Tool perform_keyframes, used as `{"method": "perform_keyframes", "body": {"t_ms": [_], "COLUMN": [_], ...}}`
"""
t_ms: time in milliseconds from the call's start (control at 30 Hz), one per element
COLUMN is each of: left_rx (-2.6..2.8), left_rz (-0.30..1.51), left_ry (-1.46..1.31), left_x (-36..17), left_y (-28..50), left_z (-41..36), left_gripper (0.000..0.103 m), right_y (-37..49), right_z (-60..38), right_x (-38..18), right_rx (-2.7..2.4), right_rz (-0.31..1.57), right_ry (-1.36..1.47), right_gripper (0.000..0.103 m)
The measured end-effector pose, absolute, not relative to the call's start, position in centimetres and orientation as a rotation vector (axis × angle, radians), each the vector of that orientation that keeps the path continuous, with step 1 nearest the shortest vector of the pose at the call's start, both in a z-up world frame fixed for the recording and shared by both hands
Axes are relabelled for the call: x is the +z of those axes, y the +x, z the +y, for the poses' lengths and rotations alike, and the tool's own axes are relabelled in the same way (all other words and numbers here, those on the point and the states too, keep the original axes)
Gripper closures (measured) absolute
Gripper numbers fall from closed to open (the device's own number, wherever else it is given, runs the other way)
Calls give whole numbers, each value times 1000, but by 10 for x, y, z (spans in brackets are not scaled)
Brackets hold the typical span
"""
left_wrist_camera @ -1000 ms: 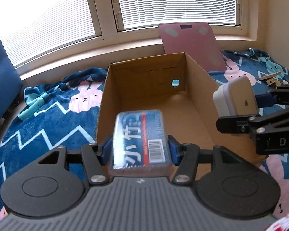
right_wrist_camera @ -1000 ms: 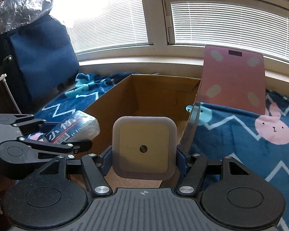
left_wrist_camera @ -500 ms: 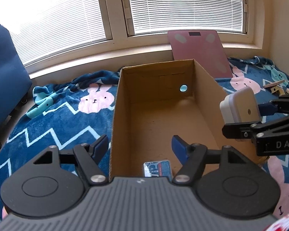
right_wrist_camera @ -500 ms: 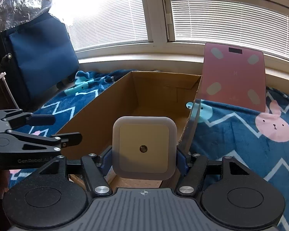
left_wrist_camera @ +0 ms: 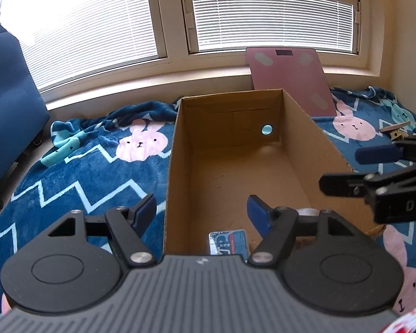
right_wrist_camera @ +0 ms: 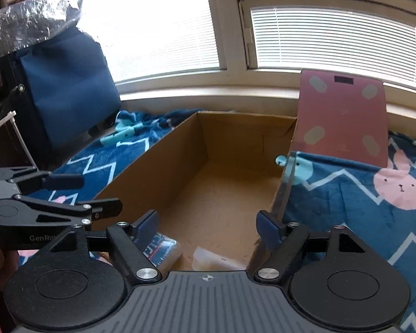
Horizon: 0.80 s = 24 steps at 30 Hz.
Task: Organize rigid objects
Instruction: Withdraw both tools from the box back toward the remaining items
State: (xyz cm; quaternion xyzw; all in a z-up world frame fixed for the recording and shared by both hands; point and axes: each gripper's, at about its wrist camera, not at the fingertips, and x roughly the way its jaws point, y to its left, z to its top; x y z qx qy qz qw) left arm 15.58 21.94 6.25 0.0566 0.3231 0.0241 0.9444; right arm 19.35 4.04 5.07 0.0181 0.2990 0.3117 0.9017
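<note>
An open cardboard box (left_wrist_camera: 171,166) lies lengthwise on the blanket. A blue card pack (left_wrist_camera: 228,241) rests on its floor at the near end, also seen as the pack (right_wrist_camera: 163,249) in the right wrist view. Beside it lies a white square device (right_wrist_camera: 213,259), tilted. My left gripper (left_wrist_camera: 201,204) hangs open over the box's near end with nothing between its fingers. My right gripper (right_wrist_camera: 208,217) is above the same end, its jaws opening and empty. Each gripper shows in the other's view: the right gripper (left_wrist_camera: 344,170) at the right, the left gripper (right_wrist_camera: 97,194) at the left.
A pink bathroom scale (left_wrist_camera: 288,80) leans on the wall under the window, just behind the box. The blue rabbit blanket (left_wrist_camera: 97,166) covers the floor around it. A teal toy (left_wrist_camera: 61,152) lies left, wooden pieces (left_wrist_camera: 396,130) right, a dark blue chair (right_wrist_camera: 66,94) far left.
The left gripper opened and the card pack dropped onto the box floor. After that the right jaws spread and the white square device fell from them into the box.
</note>
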Motion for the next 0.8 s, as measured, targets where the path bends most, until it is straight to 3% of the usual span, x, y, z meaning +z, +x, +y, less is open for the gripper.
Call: {"method": "perform_keyframes", "body": {"t_ms": [367,800], "left_rx": [3,-161], "left_rz": [606,551], "left_ry": [74,49], "left_x": [83,103], "left_y": [141,125], "left_z": [192,104], "left_gripper": [35,35], "right_y": [167,132], "right_z": [-8,-123], "right_x": [71,67], "right_rx": [538,285], "right_rz": [578,595], "right_ry": [74,152], "right_gripper": [28,28]}}
